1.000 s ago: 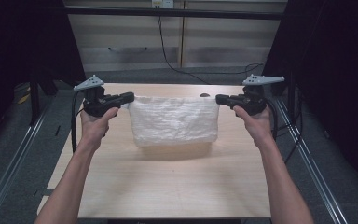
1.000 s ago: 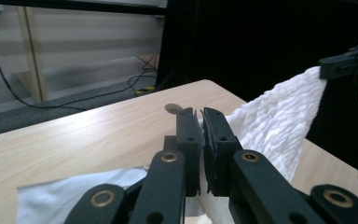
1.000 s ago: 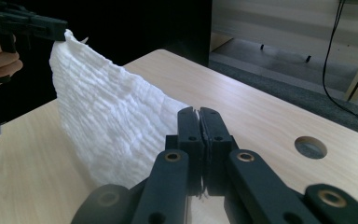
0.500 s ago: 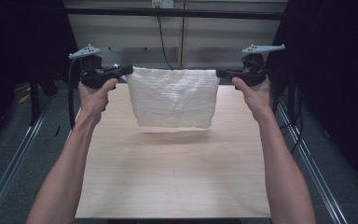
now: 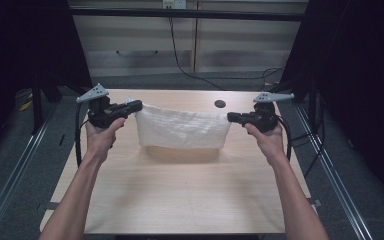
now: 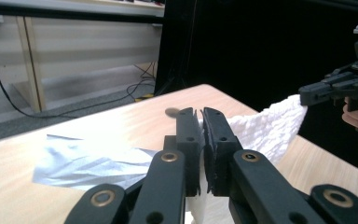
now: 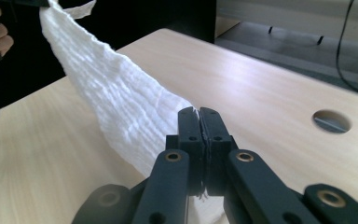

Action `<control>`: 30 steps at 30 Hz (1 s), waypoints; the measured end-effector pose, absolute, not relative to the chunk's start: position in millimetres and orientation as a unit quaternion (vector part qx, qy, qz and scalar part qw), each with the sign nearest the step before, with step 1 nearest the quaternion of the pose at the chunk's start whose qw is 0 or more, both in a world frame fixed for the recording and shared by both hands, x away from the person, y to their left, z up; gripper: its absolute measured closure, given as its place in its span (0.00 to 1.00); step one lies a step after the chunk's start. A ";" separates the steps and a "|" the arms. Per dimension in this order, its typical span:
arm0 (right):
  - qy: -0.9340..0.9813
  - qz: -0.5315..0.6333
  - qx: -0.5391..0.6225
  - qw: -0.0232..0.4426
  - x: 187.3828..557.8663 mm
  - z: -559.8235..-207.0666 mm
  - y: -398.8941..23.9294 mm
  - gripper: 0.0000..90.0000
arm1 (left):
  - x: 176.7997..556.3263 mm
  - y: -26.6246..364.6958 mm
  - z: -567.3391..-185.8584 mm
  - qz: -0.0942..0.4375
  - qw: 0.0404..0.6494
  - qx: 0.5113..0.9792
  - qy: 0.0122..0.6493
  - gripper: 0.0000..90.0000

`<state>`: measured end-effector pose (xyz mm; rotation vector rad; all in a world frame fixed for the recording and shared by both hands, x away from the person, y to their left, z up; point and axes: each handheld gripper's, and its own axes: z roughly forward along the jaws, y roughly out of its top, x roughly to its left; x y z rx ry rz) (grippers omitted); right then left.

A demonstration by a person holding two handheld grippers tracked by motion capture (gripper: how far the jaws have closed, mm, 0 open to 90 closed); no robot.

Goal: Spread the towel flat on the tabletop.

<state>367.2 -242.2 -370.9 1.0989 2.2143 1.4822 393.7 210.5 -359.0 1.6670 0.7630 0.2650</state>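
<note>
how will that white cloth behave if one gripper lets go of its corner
Probably floppy: the white cloth sags between the left gripper and right gripper. Likely light, since two pinched corners carry it. Its crinkled weave looks grippy, so it should drape and swing from the remaining corner rather than slip.

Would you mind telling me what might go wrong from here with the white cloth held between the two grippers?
1. The left gripper and right gripper each pinch just a corner of the white cloth, so a tug could pull a corner free.
2. The cloth sags in the middle with its lower edge near the table, so it may land bunched rather than flat.
</note>
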 end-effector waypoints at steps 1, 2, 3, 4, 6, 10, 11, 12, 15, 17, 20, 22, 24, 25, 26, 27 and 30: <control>0.761 0.511 0.378 0.126 364.0 -375.4 -241.6 0.98 | 391.6 209.9 -362.0 0.115 0.599 0.721 0.329 0.96; 0.760 0.513 0.379 0.124 361.0 -379.5 -241.3 0.99 | 388.9 209.3 -365.0 0.115 0.598 0.722 0.328 0.96; 0.759 0.517 0.378 0.121 357.9 -383.1 -241.2 0.98 | 387.1 209.0 -367.4 0.113 0.600 0.722 0.327 0.96; 0.758 0.518 0.378 0.120 355.4 -385.4 -241.0 0.98 | 384.9 208.0 -370.7 0.107 0.600 0.722 0.328 0.96; 0.757 0.520 0.378 0.117 348.7 -390.6 -239.7 0.98 | 379.2 205.8 -379.3 0.098 0.596 0.728 0.324 0.96; 0.763 0.517 0.371 0.113 334.3 -398.9 -237.0 0.98 | 365.5 206.5 -395.2 0.092 0.591 0.734 0.322 0.96; 0.765 0.515 0.369 0.112 331.5 -401.1 -236.9 0.98 | 362.5 207.1 -398.4 0.089 0.591 0.734 0.322 0.96; 0.768 0.512 0.369 0.111 329.0 -403.1 -236.8 0.98 | 359.9 207.5 -401.6 0.084 0.589 0.736 0.323 0.96; 0.769 0.509 0.371 0.110 320.8 -408.4 -238.3 0.98 | 353.5 208.6 -411.6 0.081 0.584 0.738 0.329 0.96; 0.768 0.509 0.373 0.110 315.3 -411.8 -239.5 0.98 | 351.9 208.2 -421.2 0.078 0.577 0.737 0.343 0.96; 0.765 0.513 0.374 0.107 305.6 -417.1 -239.0 0.98 | 346.2 207.3 -431.6 0.073 0.571 0.742 0.344 0.96; 0.767 0.512 0.372 0.106 297.7 -420.5 -237.3 0.98 | 342.2 208.1 -433.0 0.070 0.571 0.743 0.342 0.96; 0.769 0.511 0.370 0.102 290.1 -423.8 -235.8 0.98 | 338.4 210.0 -432.2 0.075 0.570 0.743 0.343 0.96; 0.773 0.508 0.367 0.101 286.5 -425.0 -235.3 0.98 | 337.0 211.4 -431.6 0.076 0.568 0.745 0.341 0.95; 0.778 0.504 0.362 0.100 283.7 -426.2 -234.8 0.98 | 335.4 212.4 -431.4 0.080 0.566 0.746 0.342 0.95; 0.782 0.498 0.361 0.099 281.2 -427.4 -234.5 0.98 | 334.3 213.1 -431.2 0.077 0.564 0.748 0.343 0.95; 0.786 0.491 0.364 0.094 275.5 -430.9 -236.3 0.98 | 326.1 216.4 -433.6 0.073 0.560 0.753 0.336 0.95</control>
